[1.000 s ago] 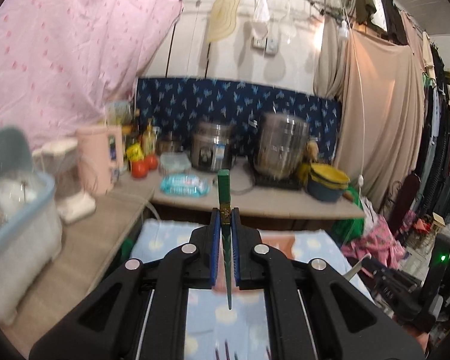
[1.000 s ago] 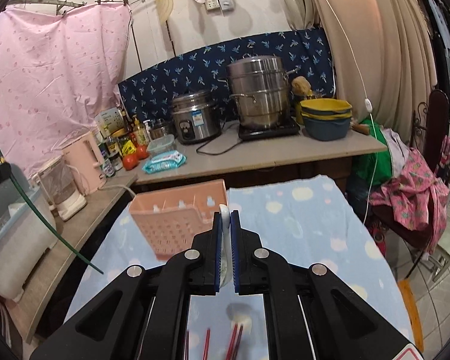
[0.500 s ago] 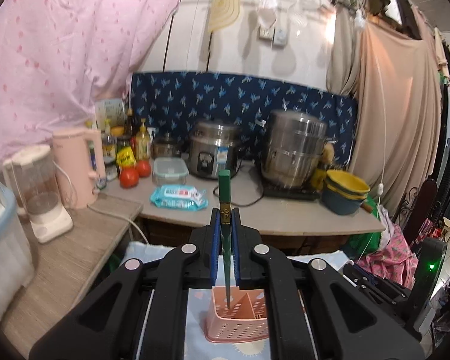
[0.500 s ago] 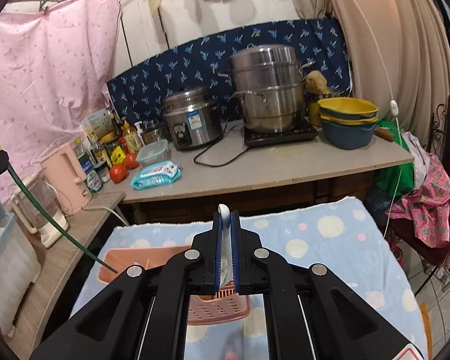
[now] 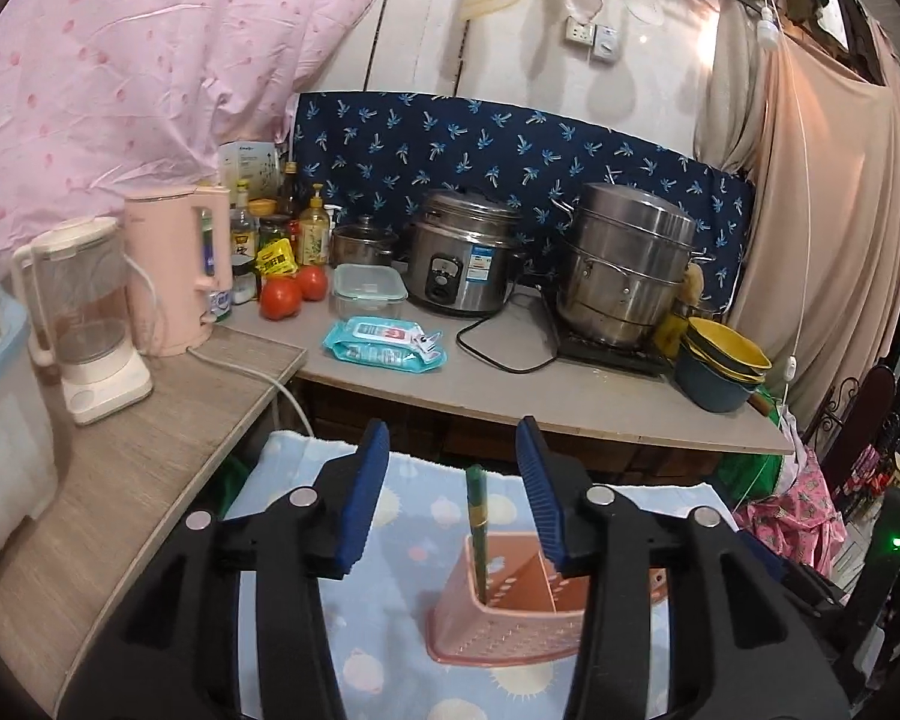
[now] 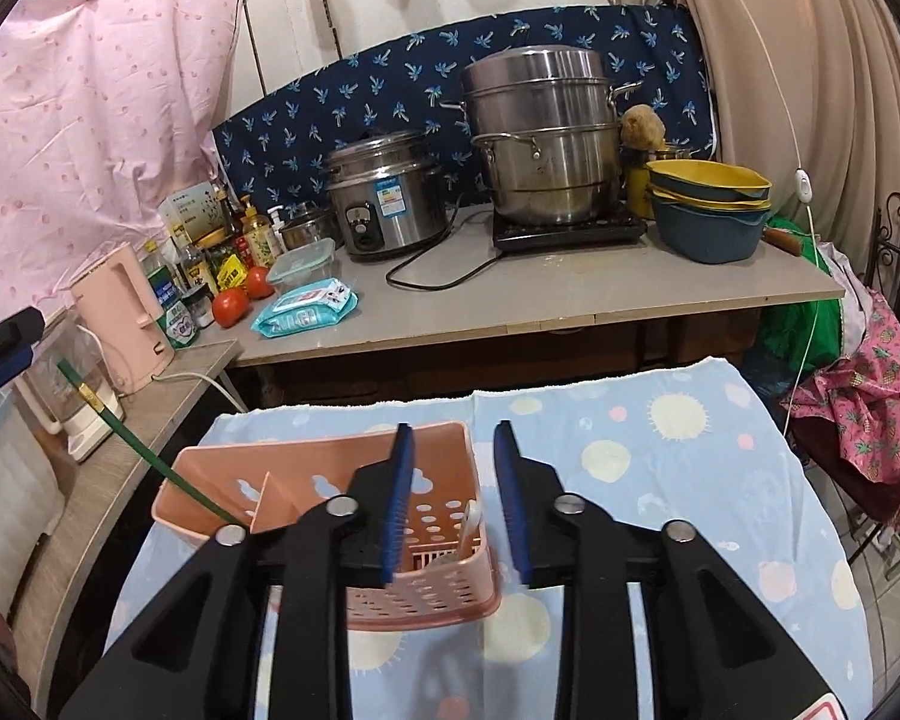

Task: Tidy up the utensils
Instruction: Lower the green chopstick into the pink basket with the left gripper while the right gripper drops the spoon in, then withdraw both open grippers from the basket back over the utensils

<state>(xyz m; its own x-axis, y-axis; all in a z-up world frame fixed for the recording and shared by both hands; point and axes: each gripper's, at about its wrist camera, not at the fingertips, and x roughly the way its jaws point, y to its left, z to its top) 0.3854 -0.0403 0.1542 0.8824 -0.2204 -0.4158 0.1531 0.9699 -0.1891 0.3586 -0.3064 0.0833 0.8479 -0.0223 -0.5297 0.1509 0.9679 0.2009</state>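
Observation:
A pink perforated utensil basket (image 6: 426, 594) with an inner divider stands on the blue patterned cloth; it also shows in the left wrist view (image 5: 504, 630). A green chopstick (image 5: 477, 525) stands in its left compartment, leaning out to the left in the right wrist view (image 6: 144, 450). A white spoon (image 6: 469, 525) stands in the right compartment. My left gripper (image 5: 453, 489) is open and empty just above the chopstick. My right gripper (image 6: 453, 498) is open and empty above the spoon.
A wooden counter (image 5: 150, 450) runs along the left with a blender (image 5: 90, 324) and pink kettle (image 5: 177, 270). Behind the cloth-covered table is a counter (image 6: 570, 306) with a rice cooker (image 6: 384, 192), steamer pot (image 6: 546, 132), wipes pack (image 6: 306, 306), tomatoes and stacked bowls (image 6: 711, 210).
Both grippers were shut, left on the green chopstick, right on the white spoon. Both have opened; the chopstick and spoon now stand in the pink basket.

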